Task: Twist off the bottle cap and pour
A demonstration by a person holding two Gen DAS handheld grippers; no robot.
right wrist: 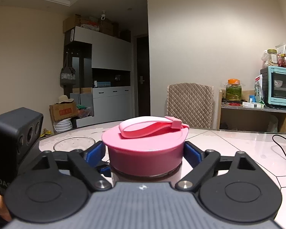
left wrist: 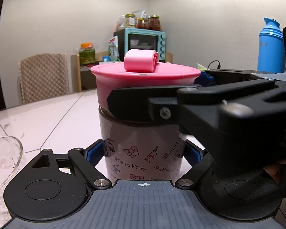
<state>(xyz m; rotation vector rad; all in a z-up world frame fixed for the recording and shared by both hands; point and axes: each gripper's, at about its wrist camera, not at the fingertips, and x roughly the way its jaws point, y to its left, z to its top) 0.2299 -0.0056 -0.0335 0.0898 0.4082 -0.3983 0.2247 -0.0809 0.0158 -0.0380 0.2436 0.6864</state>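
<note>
Bottle: a squat cylindrical container with a printed cartoon label (left wrist: 141, 152) stands upright on the white tiled table (left wrist: 53, 118), at the centre of the left wrist view. Its wide pink plastic screw cap (left wrist: 144, 84), which carries a folded pink carry strap (left wrist: 140, 60), is fully seated.

The left gripper (left wrist: 143, 154) is clamped on the bottle body; its blue pads press both sides of the label. The right gripper (right wrist: 144, 152) is closed on the pink cap, its blue pads touching the cap wall at centre frame in the right wrist view. No turn of the cap is visible yet.

Probable faults from this state:
- Pad slip on the smooth, tapered cap wall, caused by torque exceeding grip friction.
- Rotation of the whole bottle, caused by the lower grip yielding on the glossy label.
- Tipping, caused by off-axis twisting.

A clear glass bowl (left wrist: 3, 162) sits at lower left of the left wrist view, near the bottle; a jerk on release could strike it.
</note>
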